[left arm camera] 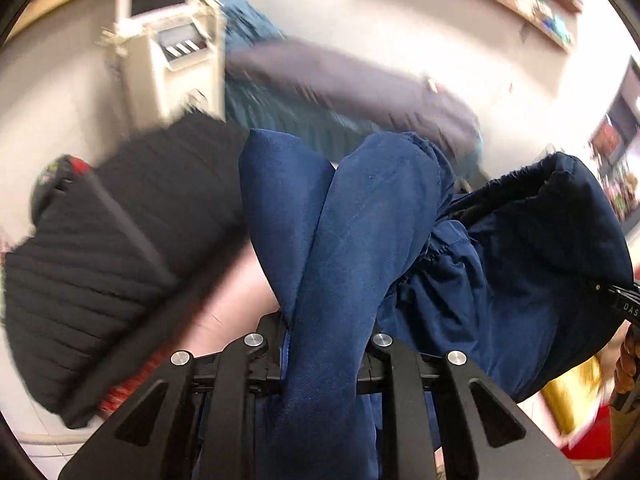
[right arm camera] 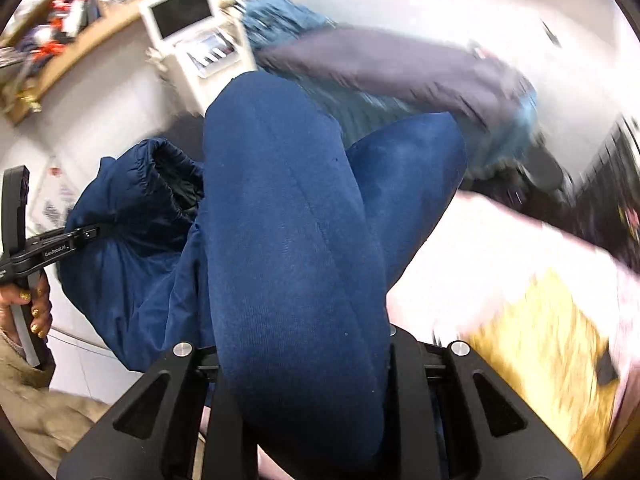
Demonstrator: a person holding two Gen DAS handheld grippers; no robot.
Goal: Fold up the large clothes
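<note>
Hanging between the two tools, the navy blue garment (left arm camera: 348, 240) filled most of both wrist views, lifted clear of whatever lay below; it looked like a pair of trousers or a padded jacket, though bunching made it hard to tell which. Behind it, blurred, lay a grey and teal heap of other clothing (left arm camera: 344, 88), with a black ribbed item (left arm camera: 92, 264) to the left in the left wrist view and a white machine with a dark screen (right arm camera: 188, 24) standing further back. In the right wrist view a pale pink surface (right arm camera: 500, 248) spread below and to the right, possibly the bench or a bed. The left tool (left arm camera: 320, 364) had its jaws nearly together on a thick fold of the blue cloth, which ran straight up the picture from between them. The right tool (right arm camera: 304, 364) gripped the same garment likewise, its jaws pressed close on a rolled bundle. Each tool showed at the edge of the other's view, so the cloth's long axis appeared to run across from one hand to the other, both equally near it. A gathered elastic cuff (right arm camera: 176, 184) drooped between them. A hand with gold nails (right arm camera: 36, 312) held the left tool's handle.
</note>
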